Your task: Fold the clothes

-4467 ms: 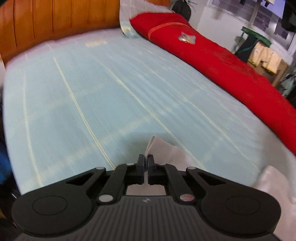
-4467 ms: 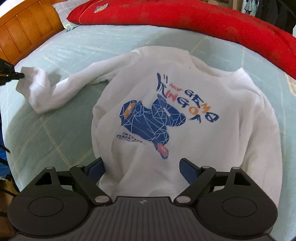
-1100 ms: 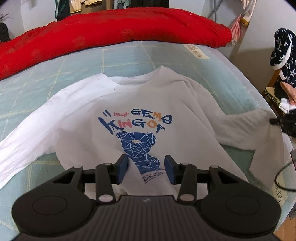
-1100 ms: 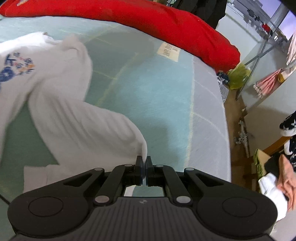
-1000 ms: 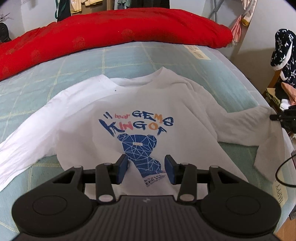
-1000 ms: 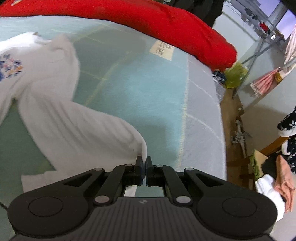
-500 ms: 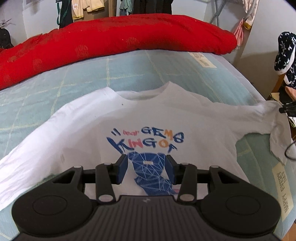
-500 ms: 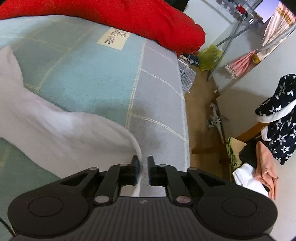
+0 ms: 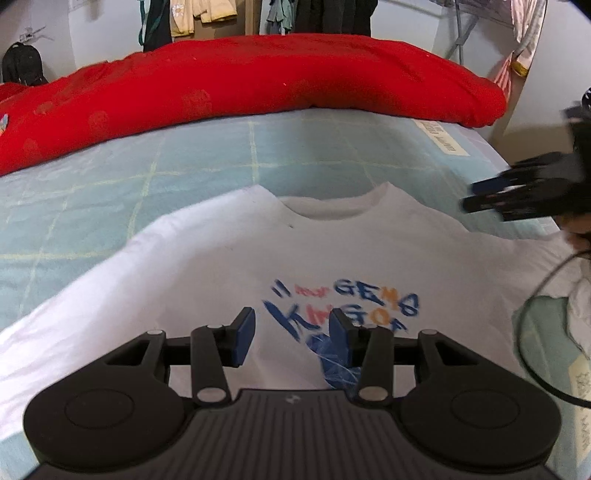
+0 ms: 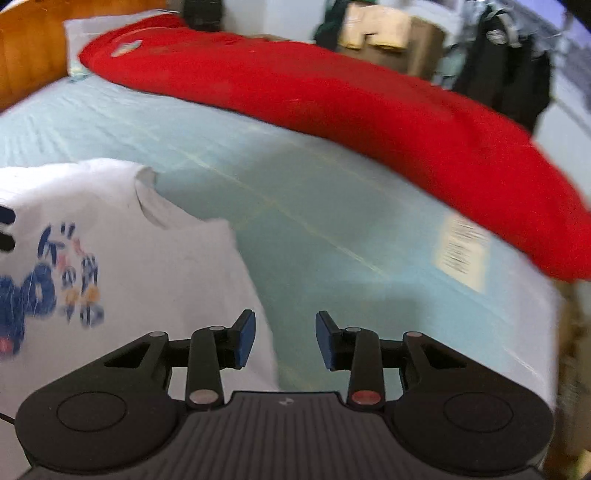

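White shirt (image 9: 332, 258) lies flat, print up, on the bed (image 9: 184, 166). Left gripper (image 9: 291, 339) hovers over its print, angled downward, fingers spread, empty. Right gripper (image 10: 284, 339), jaws just opening, holds nothing, at shirt's edge.

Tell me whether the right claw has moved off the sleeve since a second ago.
Yes. The right claw, just opened and empty, swung from the bed's foot toward the red quilt.

A lived-in home bedroom: a bed (image 9: 207, 173) with a pale blue checked sheet fills the view, a wooden headboard (image 10: 33, 48) at ten o'clock, a long red duvet (image 9: 258, 81) across the far side, and clothes hanging (image 9: 192, 14) at twelve o'clock.
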The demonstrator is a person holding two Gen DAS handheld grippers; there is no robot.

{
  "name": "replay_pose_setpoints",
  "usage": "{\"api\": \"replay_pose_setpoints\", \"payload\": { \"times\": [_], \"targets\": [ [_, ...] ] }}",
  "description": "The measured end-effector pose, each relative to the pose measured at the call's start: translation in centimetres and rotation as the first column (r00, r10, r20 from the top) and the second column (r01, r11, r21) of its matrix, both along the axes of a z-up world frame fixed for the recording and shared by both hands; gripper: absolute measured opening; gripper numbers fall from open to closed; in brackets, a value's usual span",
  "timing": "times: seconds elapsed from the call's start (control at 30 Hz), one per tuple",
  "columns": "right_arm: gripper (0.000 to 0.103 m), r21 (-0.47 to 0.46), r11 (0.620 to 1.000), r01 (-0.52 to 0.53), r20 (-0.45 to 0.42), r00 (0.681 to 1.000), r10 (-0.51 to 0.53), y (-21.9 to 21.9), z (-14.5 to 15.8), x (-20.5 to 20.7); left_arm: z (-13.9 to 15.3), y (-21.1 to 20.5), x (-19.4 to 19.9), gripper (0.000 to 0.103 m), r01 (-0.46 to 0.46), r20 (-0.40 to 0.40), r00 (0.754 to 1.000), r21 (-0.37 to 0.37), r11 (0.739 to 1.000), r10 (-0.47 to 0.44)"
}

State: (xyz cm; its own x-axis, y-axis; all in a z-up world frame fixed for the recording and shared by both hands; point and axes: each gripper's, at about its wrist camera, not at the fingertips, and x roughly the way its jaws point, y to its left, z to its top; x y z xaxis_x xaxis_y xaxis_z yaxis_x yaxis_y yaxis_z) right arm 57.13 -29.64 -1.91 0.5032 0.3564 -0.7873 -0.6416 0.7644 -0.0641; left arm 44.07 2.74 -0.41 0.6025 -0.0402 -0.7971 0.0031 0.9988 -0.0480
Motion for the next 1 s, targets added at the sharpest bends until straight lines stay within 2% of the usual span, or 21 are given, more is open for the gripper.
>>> {"api": "replay_pose_setpoints", "payload": {
  "times": [0.17,0.27,0.33,0.47,0.53,0.63,0.77,0.83,0.9,1.0],
  "targets": [
    [0.040,0.113,0.994,0.003,-0.114,0.993,0.010,2.1,-3.1,4.7,-0.3,1.5,0.8,0.044,-0.014,0.006,1.000,0.001,1.000,0.014],
    [0.040,0.108,0.994,-0.006,-0.147,0.989,0.022,3.0,-4.1,5.1,-0.3,2.7,1.2,0.044,-0.002,0.000,1.000,-0.009,1.000,0.002],
    [0.040,0.108,0.994,-0.019,-0.139,0.990,0.034,3.5,-3.8,5.0,0.1,3.9,2.1,0.044,0.020,0.006,1.000,-0.022,1.000,-0.020],
    [0.040,0.211,0.977,-0.001,-0.129,0.991,0.029,3.3,-1.6,5.7,1.1,6.4,4.7,0.044,0.079,0.014,0.997,-0.031,0.996,-0.079],
    [0.041,0.250,0.968,0.004,-0.140,0.990,0.032,3.8,-1.1,6.4,1.1,7.1,7.0,0.044,0.138,0.021,0.990,0.003,0.990,-0.138],
    [0.041,0.237,0.971,-0.014,-0.150,0.987,0.051,5.5,-1.7,7.2,0.9,7.8,10.5,0.044,0.230,0.041,0.971,0.081,0.970,-0.234],
    [0.040,0.208,0.977,-0.045,-0.165,0.983,0.081,7.9,-3.3,7.7,-0.7,8.2,15.5,0.044,0.326,0.027,0.944,0.077,0.942,-0.329],
    [0.040,0.181,0.981,-0.065,-0.167,0.981,0.095,8.8,-3.9,7.5,-2.3,7.8,17.4,0.044,0.376,-0.003,0.926,0.089,0.922,-0.377],
    [0.041,0.144,0.986,-0.086,-0.162,0.981,0.110,9.5,-4.3,7.3,-3.8,7.5,18.3,0.043,0.438,-0.041,0.899,0.114,0.892,-0.436],
    [0.041,0.094,0.987,-0.130,-0.139,0.980,0.142,10.2,-4.6,6.6,-5.4,7.3,18.8,0.043,0.498,-0.107,0.866,0.100,0.862,-0.488]
  ]
}}
